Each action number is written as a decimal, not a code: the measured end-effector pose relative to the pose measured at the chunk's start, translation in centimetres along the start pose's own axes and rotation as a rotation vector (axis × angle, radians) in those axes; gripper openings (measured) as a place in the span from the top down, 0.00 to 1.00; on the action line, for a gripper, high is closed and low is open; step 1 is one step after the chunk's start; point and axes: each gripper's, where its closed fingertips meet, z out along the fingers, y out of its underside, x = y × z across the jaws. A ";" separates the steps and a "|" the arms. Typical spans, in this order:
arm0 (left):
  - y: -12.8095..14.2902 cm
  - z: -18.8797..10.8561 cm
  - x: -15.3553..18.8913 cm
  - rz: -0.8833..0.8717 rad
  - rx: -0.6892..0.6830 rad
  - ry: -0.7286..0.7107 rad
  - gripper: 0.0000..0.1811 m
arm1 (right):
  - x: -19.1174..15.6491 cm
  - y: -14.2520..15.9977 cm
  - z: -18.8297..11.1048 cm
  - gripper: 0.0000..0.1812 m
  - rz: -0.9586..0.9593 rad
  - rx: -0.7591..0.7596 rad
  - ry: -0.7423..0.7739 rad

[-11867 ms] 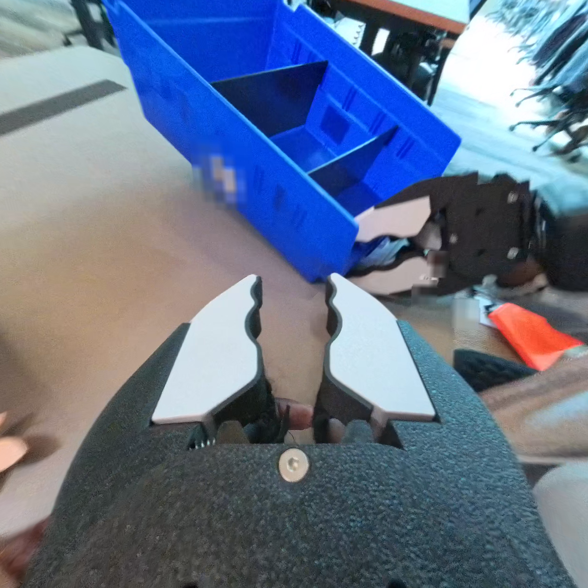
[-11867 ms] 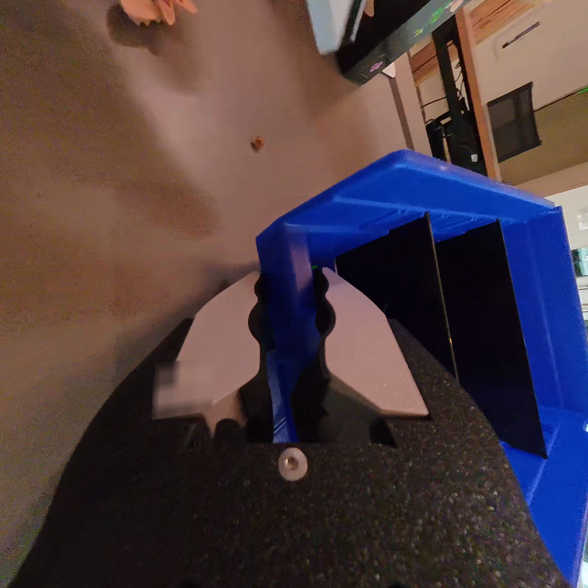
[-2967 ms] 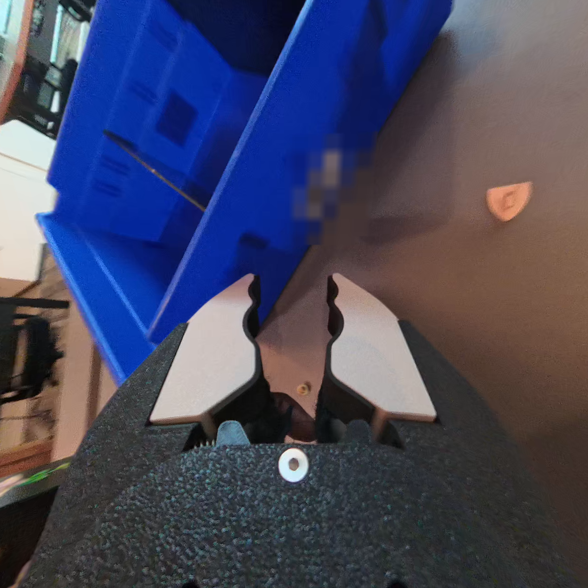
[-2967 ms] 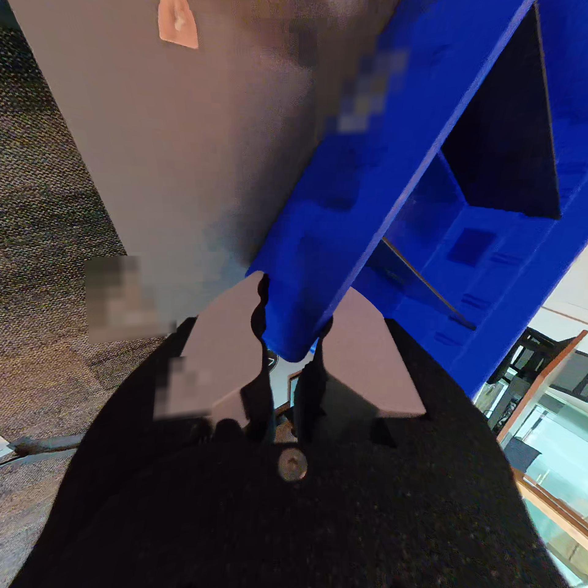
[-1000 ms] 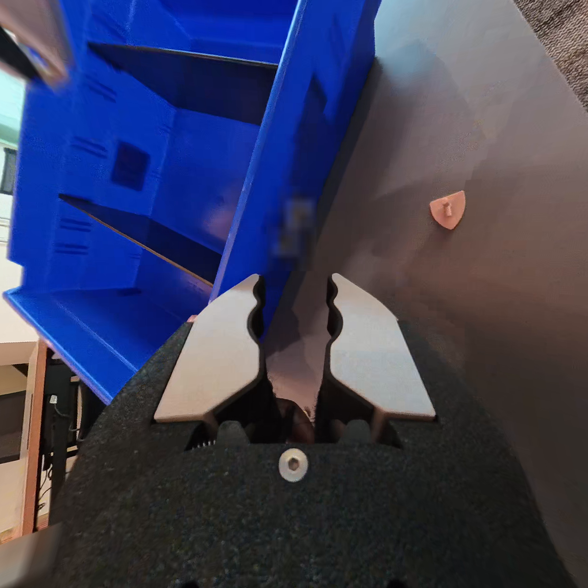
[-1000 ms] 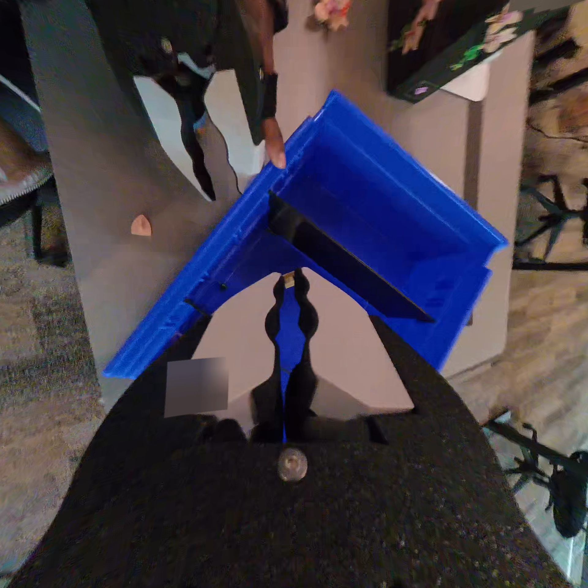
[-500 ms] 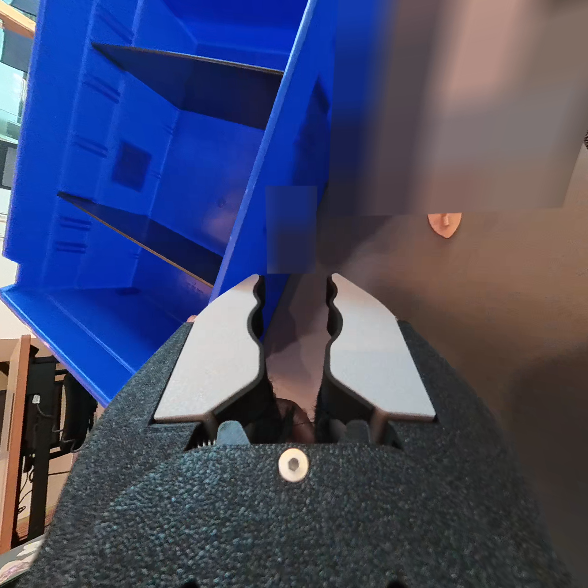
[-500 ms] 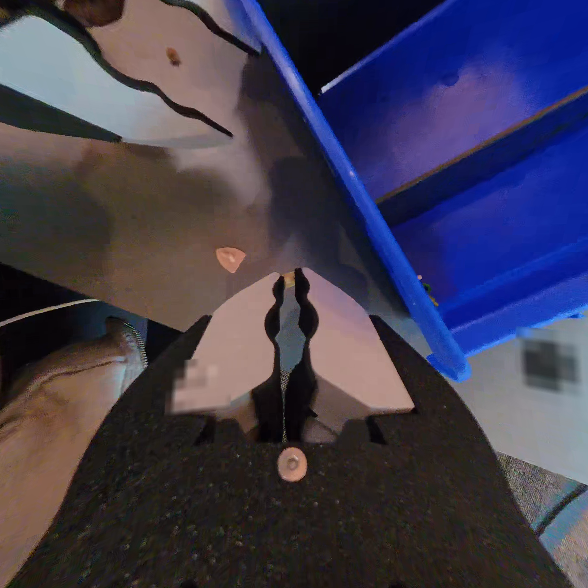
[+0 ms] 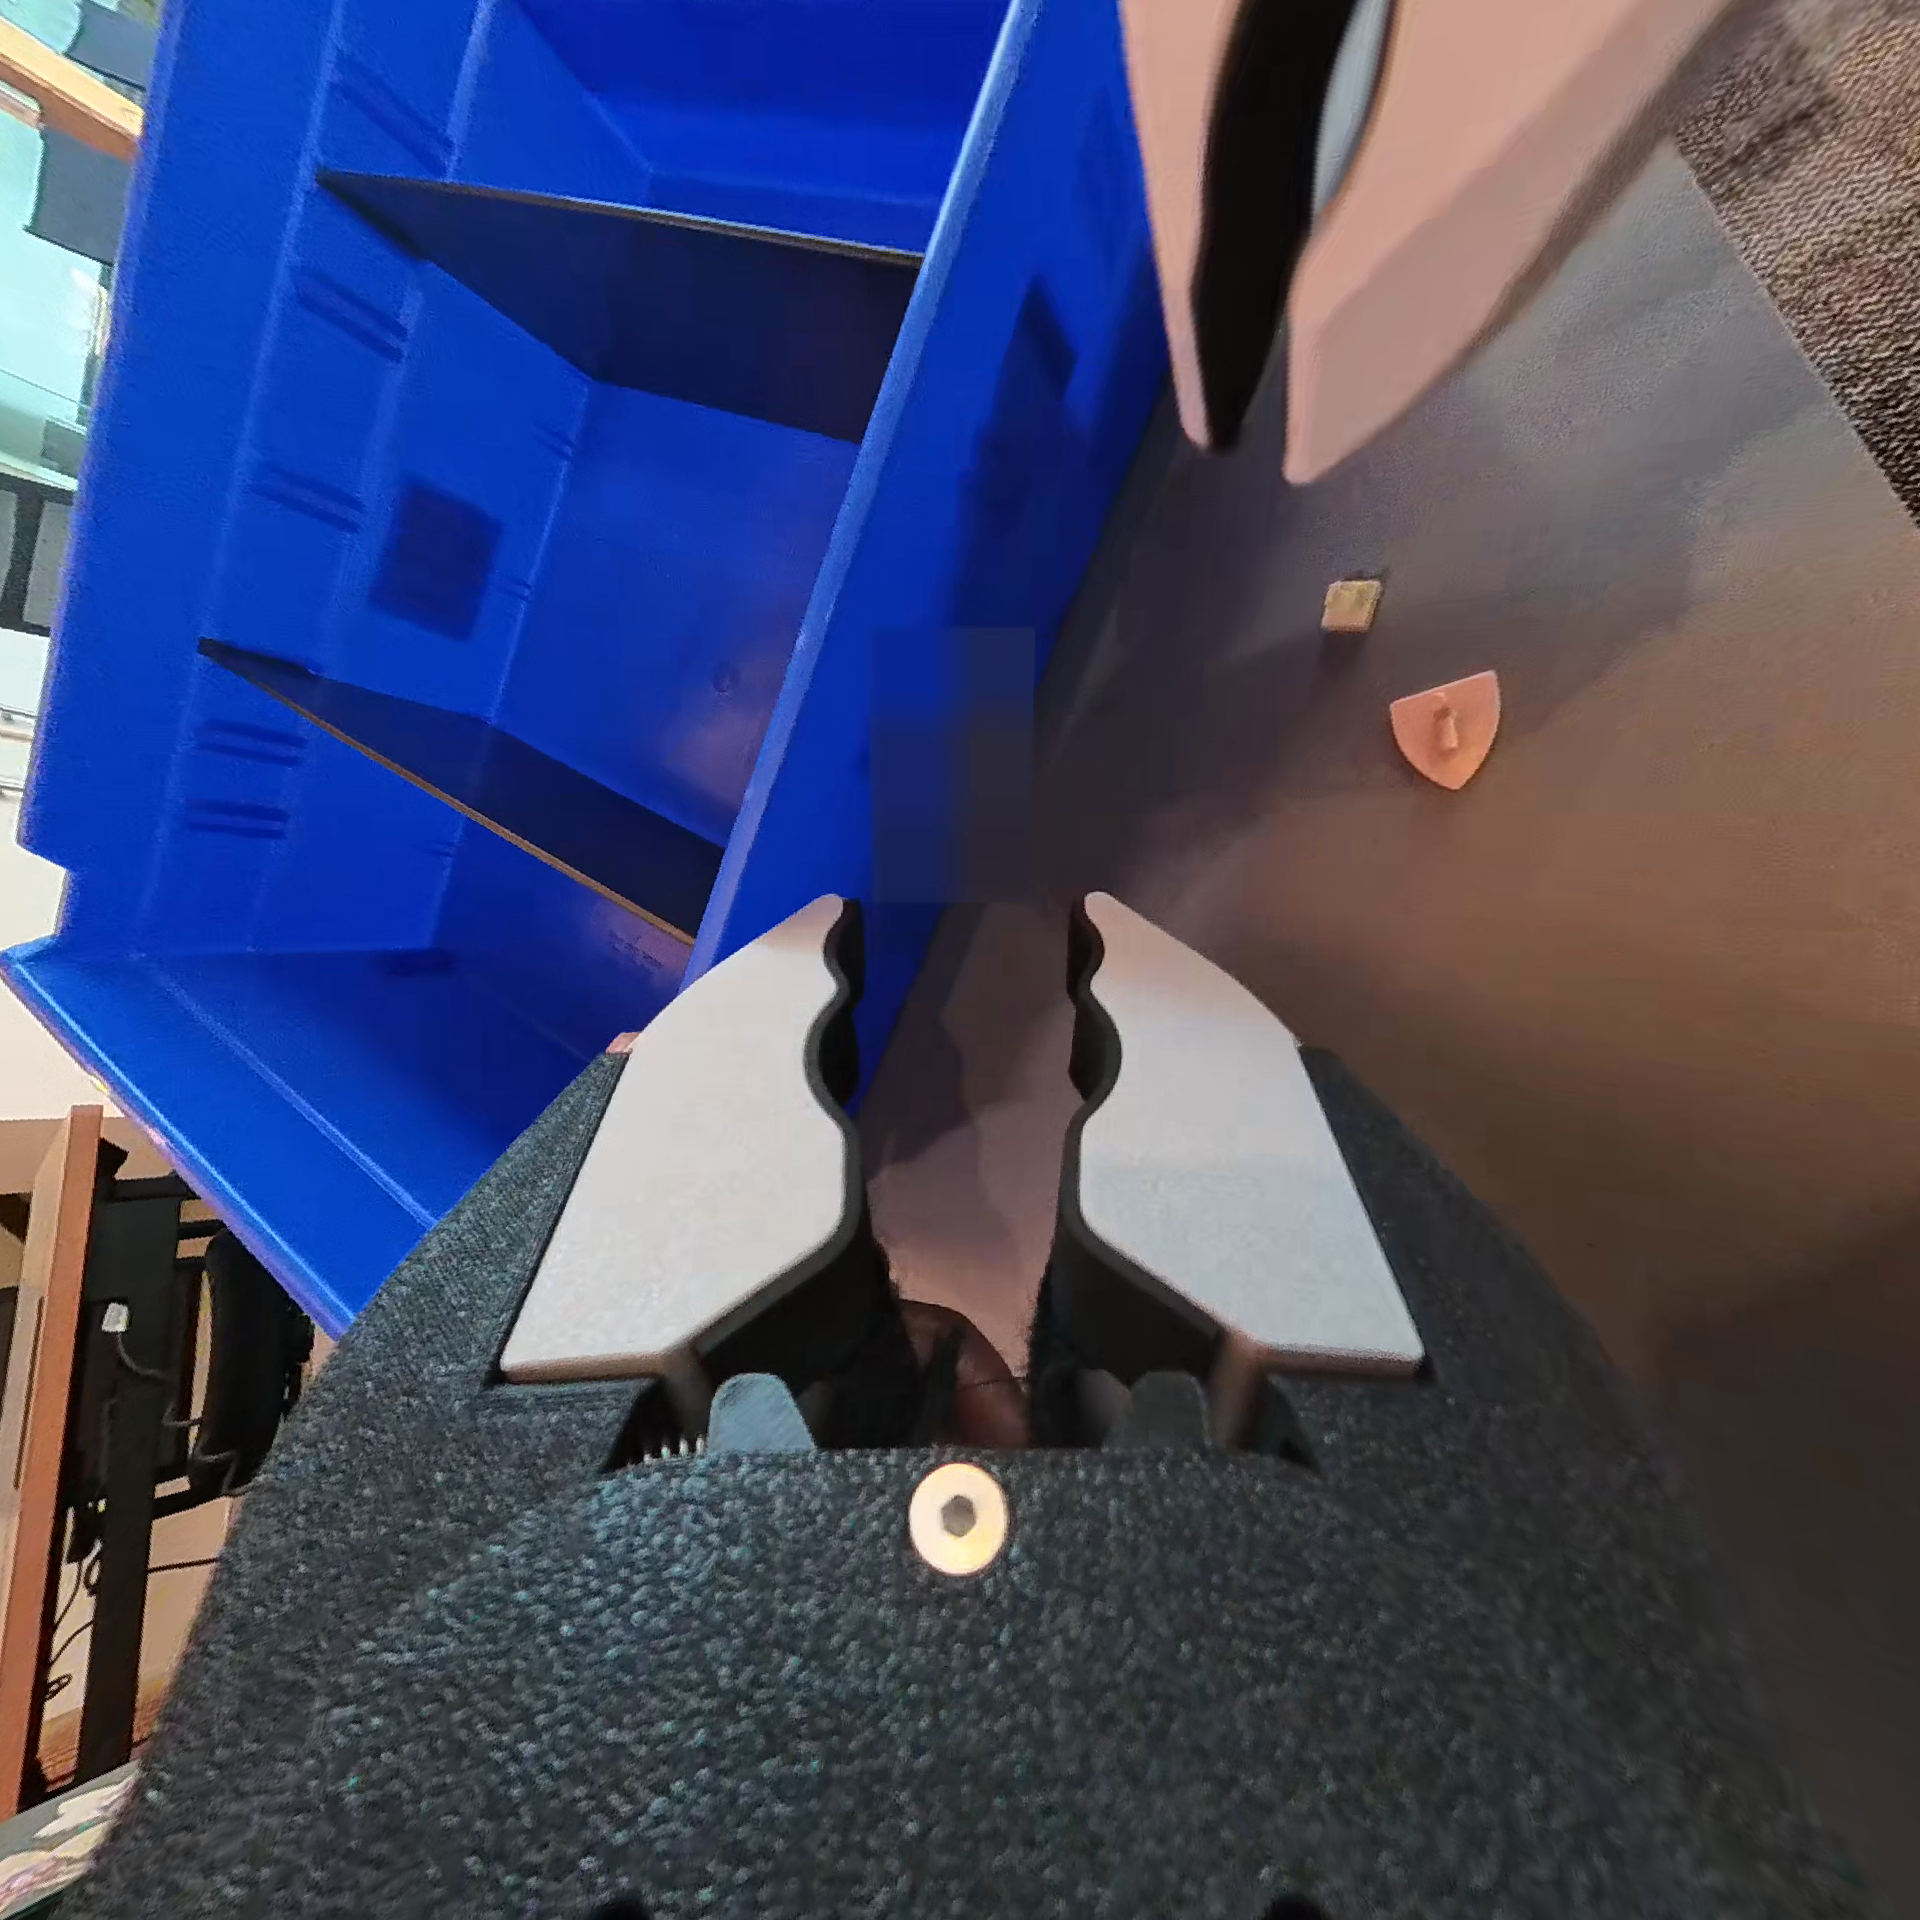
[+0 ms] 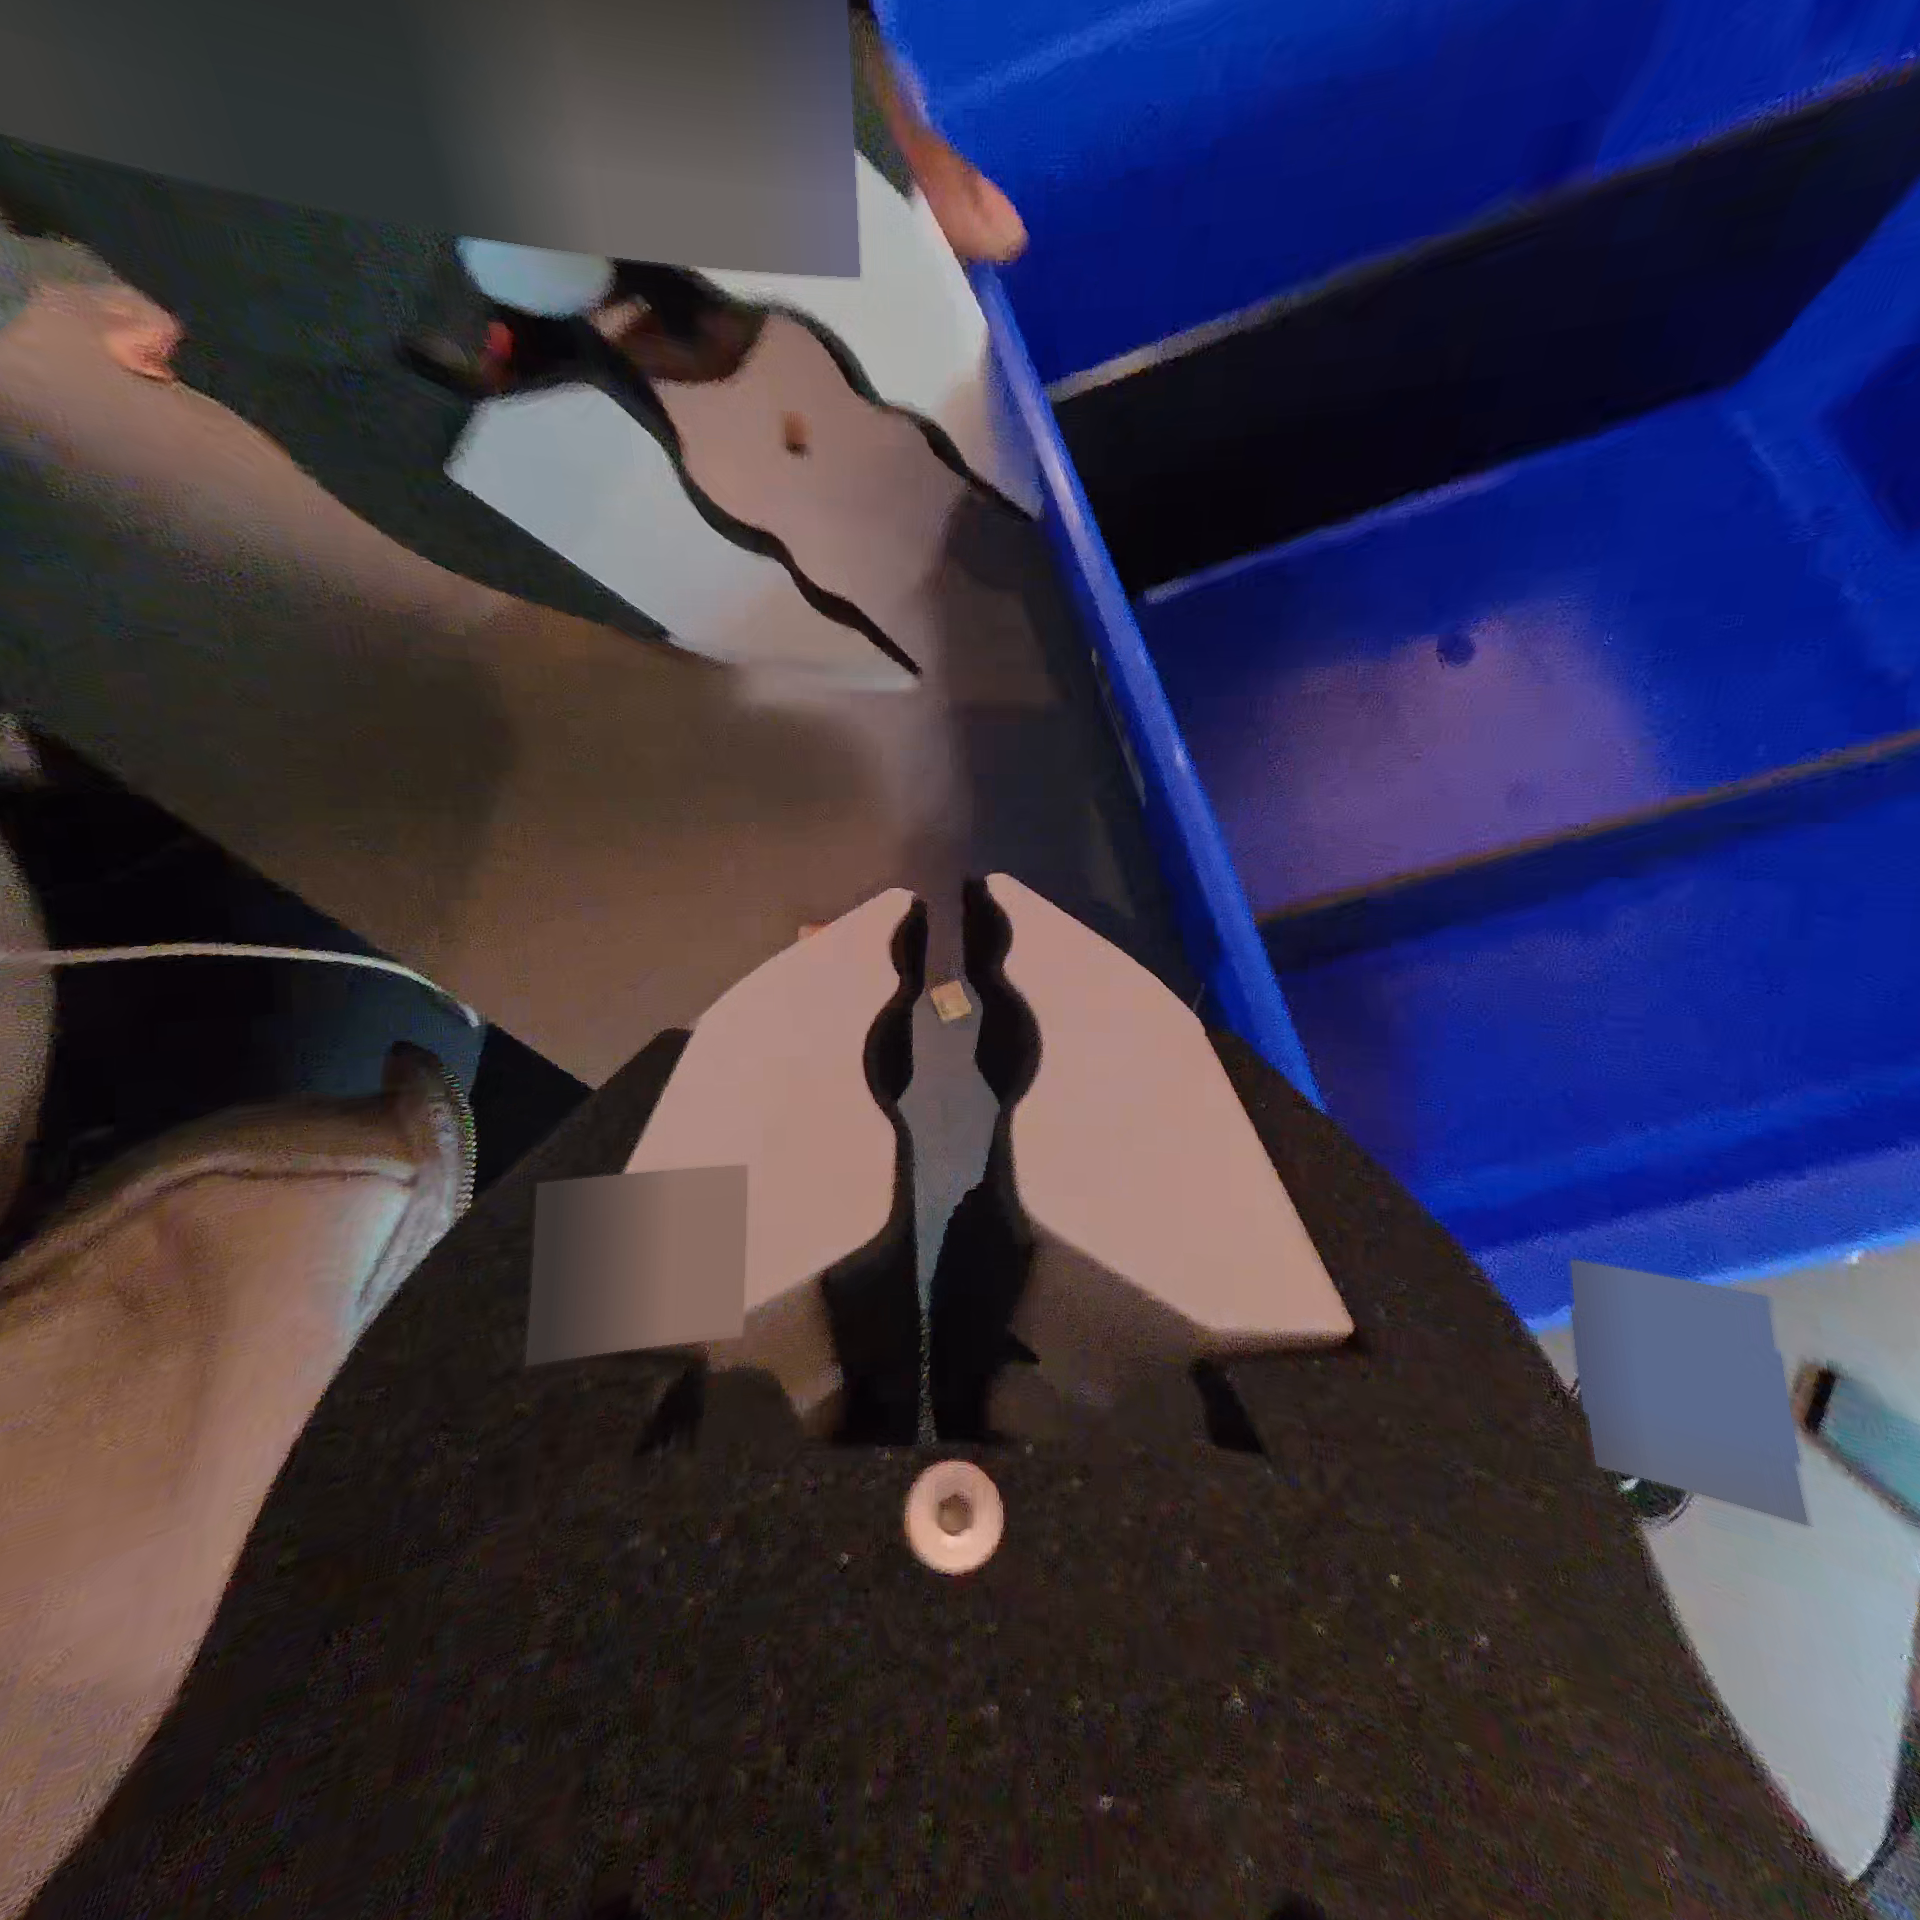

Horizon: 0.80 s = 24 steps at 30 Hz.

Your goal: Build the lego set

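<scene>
Shield piece [image 9: 1446, 736] shows only leftward; left claw [image 9: 964, 914] wide, right claw [image 10: 940, 891] narrow.

Blue bin [image 9: 582, 540] stands tilted on the brown surface [image 9: 1558, 1039], two dark dividers [image 9: 644, 260] splitting it into compartments; beyond the bin's lower edge, a wooden desk frame [image 9: 47, 1455] with dark cabling; grey carpet [image 9: 1829, 208] past the surface's far edge.
</scene>
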 end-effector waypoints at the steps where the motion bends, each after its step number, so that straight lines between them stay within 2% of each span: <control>1: 0.0 0.0 0.0 0.002 -0.003 -0.001 0.79 | -0.3 -1.7 -0.9 0.95 -0.062 0.048 -0.048; 3: 0.1 -0.1 0.2 0.015 -0.017 0.001 0.79 | 0.5 -6.3 -2.8 0.97 -0.160 0.170 -0.089; 5: 0.2 -0.1 0.4 0.032 -0.027 -0.006 0.79 | 1.9 -10.6 -2.9 0.97 -0.226 0.230 -0.128; 7: 0.2 -0.1 0.5 0.040 -0.033 -0.018 0.79 | 2.9 -12.1 -0.3 0.94 -0.311 0.070 -0.228; 9: 0.3 -0.1 0.6 0.042 -0.038 -0.024 0.79 | 3.9 -11.8 3.3 0.89 -0.382 -0.196 -0.330; 12: 0.3 -0.2 0.7 0.050 -0.041 -0.027 0.79 | 4.1 -10.3 7.8 0.88 -0.428 -0.553 -0.461; 16: 0.0 -0.1 0.5 0.053 -0.036 -0.042 0.79 | 5.3 -6.2 10.2 0.87 -0.553 -0.985 -0.432; 19: -0.2 0.2 0.0 0.071 -0.042 -0.057 0.79 | 6.3 -5.1 11.1 0.87 -0.554 -1.101 -0.286; 21: -0.5 0.4 -0.2 0.067 -0.037 -0.051 0.79 | 7.6 -5.6 11.4 0.86 -0.604 -1.099 -0.160; 23: -0.7 0.5 -0.3 0.060 -0.030 -0.043 0.80 | 7.2 -6.4 11.6 0.86 -0.581 -1.034 -0.150; 24: -0.7 0.5 -0.3 0.059 -0.031 -0.037 0.80 | 6.2 -6.5 11.8 0.87 -0.505 -0.997 -0.196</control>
